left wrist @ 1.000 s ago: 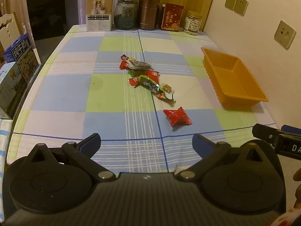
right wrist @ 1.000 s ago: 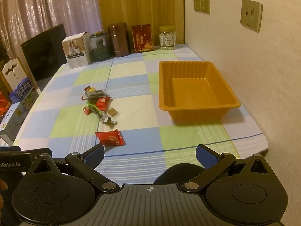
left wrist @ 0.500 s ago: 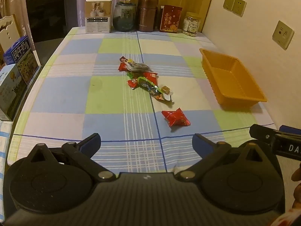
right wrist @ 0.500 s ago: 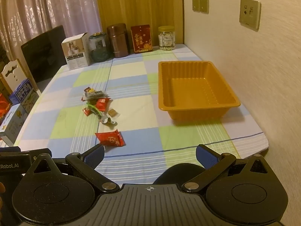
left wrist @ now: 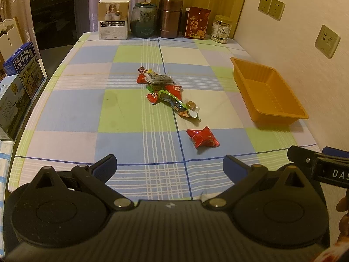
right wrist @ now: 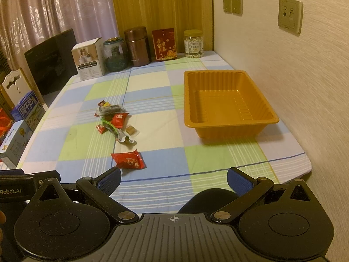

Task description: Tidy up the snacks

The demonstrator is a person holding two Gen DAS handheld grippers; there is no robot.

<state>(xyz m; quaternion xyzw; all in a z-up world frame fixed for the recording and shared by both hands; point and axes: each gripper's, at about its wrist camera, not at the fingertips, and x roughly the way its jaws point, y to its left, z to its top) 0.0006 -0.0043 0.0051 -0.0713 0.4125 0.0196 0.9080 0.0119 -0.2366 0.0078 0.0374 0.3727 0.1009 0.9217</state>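
A small heap of snack packets (left wrist: 165,89) (right wrist: 113,118) lies mid-table: red wrappers, a green packet (left wrist: 176,104) and a brown candy (right wrist: 130,129). One red packet (left wrist: 202,139) (right wrist: 128,160) lies apart, nearest the front edge. An empty orange tray (left wrist: 270,115) (right wrist: 231,131) stands at the right by the wall. My left gripper (left wrist: 170,166) hovers open over the front edge, short of the red packet. My right gripper (right wrist: 173,180) is open too, holding nothing, with the red packet just beyond its left finger.
Along the back stand a white box (left wrist: 113,19), a dark jar (left wrist: 145,23), a brown canister (left wrist: 170,17), a red packet box (left wrist: 197,25) and a nut jar (left wrist: 221,31). Milk cartons (left wrist: 19,69) and a black chair (left wrist: 59,17) flank the left side. The wall (right wrist: 305,87) runs along the right.
Both grippers stay open. The left wrist view has drawn back and risen slightly, so the snacks appear a little farther away. The right view is nearly unchanged.
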